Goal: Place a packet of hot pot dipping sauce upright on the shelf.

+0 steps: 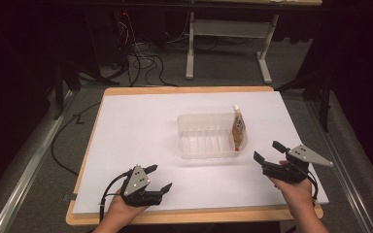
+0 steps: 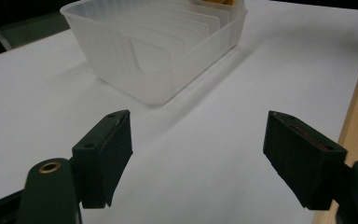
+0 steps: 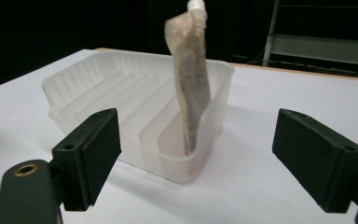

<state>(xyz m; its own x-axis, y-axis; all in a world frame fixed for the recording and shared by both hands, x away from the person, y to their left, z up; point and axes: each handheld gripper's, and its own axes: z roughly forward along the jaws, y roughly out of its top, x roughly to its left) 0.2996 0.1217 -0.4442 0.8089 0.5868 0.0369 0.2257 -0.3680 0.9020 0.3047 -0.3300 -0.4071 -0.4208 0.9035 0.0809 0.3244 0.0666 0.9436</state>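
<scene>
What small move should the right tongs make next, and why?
Probably ease the right tongs forward toward the pouch. They are open and empty, apart from it, and the pouch stands upright in the end slot of the clear tray, straight ahead between the jaws.

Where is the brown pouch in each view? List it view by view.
High view: brown pouch stands upright at the right end of the slotted clear bin.
Left gripper view: a yellowish sliver behind the bin's far end, likely the pouch.
Right gripper view: pouch upright, centre.
Shared landmark: the bin.
</scene>
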